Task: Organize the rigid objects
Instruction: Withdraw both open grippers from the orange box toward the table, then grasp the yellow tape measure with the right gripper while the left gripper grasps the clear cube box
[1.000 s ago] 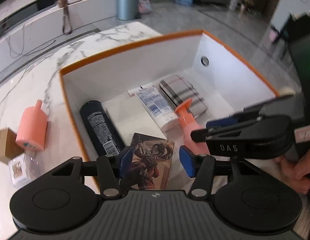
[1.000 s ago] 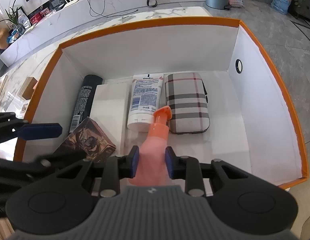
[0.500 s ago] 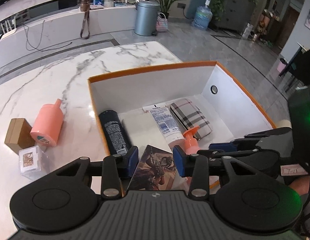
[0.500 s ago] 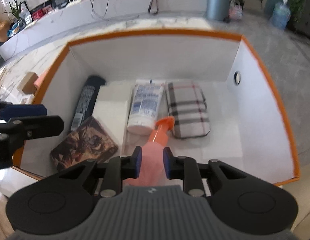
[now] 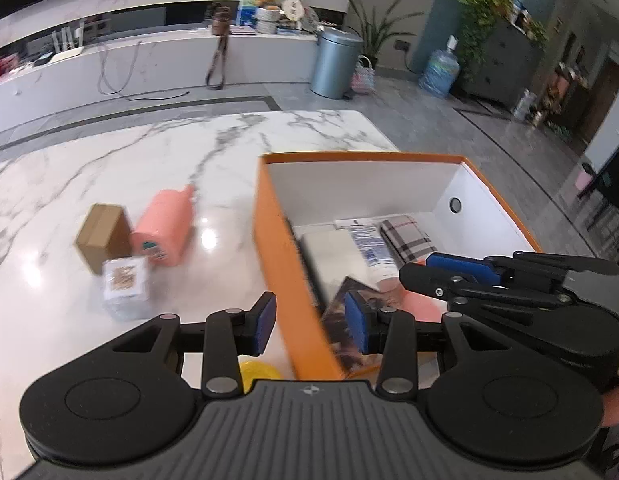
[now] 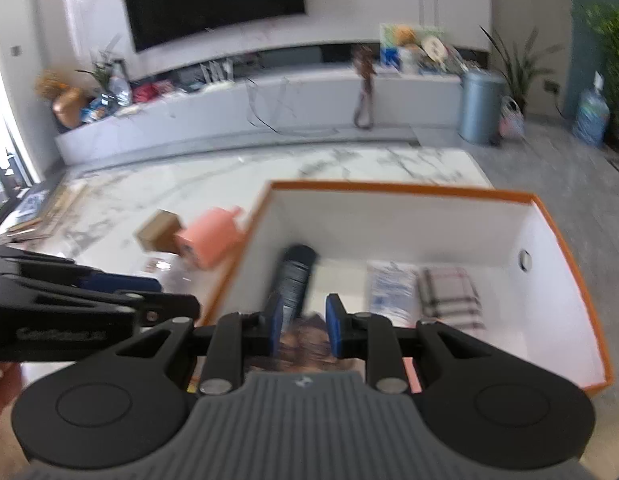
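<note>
Left gripper: jaws apart, nothing between the pads. It hangs over the near left wall of the orange-sided, white-lined cardboard box.

Right gripper: jaws nearly closed, only a narrow slit showing, and nothing is held. It hangs over the near end of the box interior.

Inside the box: a black cylindrical can, a white squeeze tube and a plaid fabric-covered case lie side by side, long axes running 6 to 12. An illustrated dark flat carton sits at the near end.

Not yet in the box, on the white marble tabletop:
- a salmon-pink plastic bottle, lying on its side
- a plain brown cardboard carton, touching or just beside the bottle at its 9 o'clock
- a small clear plastic case with a patterned insert, just below both

Key relation: in the left wrist view the loose group lies at about 10 o'clock from the left gripper, well clear of the box wall. In the right wrist view the same group sits beyond the left gripper and the box wall, at 10 to 11 o'clock. Judgement: the left hand is the nearer one and has the unobstructed path.

Bottle axis: base toward 7 o'clock, neck toward 1 o'clock. The left pads close along the 9 to 3 line, so they already lie roughly across the body. A small roll would probably square them. The carton against the bottle's flank may crowd the left pad.
</note>
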The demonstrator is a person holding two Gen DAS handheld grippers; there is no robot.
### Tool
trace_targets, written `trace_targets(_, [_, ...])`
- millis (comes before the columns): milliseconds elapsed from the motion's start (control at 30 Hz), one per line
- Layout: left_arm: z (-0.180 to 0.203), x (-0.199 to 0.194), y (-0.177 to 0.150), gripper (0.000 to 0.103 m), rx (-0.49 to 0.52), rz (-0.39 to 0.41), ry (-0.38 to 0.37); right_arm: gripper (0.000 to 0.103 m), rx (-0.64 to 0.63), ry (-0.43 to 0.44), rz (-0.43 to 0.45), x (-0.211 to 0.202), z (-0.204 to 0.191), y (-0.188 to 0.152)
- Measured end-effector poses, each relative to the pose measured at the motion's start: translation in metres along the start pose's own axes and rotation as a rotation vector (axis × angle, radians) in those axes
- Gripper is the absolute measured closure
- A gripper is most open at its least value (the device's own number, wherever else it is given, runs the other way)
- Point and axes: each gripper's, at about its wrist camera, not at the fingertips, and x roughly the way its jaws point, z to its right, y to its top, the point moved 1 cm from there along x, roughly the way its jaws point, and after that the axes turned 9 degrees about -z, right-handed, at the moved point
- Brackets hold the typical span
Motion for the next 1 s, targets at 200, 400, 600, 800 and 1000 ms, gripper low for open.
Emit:
trace_targets(200, [-0.032,-0.012,-0.016,0.056,-0.062,-0.008,0.04,0.08,-0.17,0.088,-0.013,-0.001,-0.047,-0.002])
trace_targets(400, [-0.062,-0.017,-0.031,0.056,-0.098,-0.008,0.123,0.079,-0.321,0.09,-0.091,0.025,-0.083,0.002])
trace_targets(600, [-0.09,-0.007,-0.038,0.056,-0.146,-0.035,0.128,0.068,-0.432,0.079,-0.202,0.059,-0.108,0.004])
trace_targets(800, [-0.111,0.008,-0.04,0.056,-0.182,-0.067,0.137,0.057,-0.639,0.074,-0.345,0.088,-0.135,0.006])
trace_targets(1000, [-0.115,0.032,-0.046,0.056,-0.177,-0.137,0.125,0.057,-0.773,0.038,-0.562,0.125,-0.151,0.006])
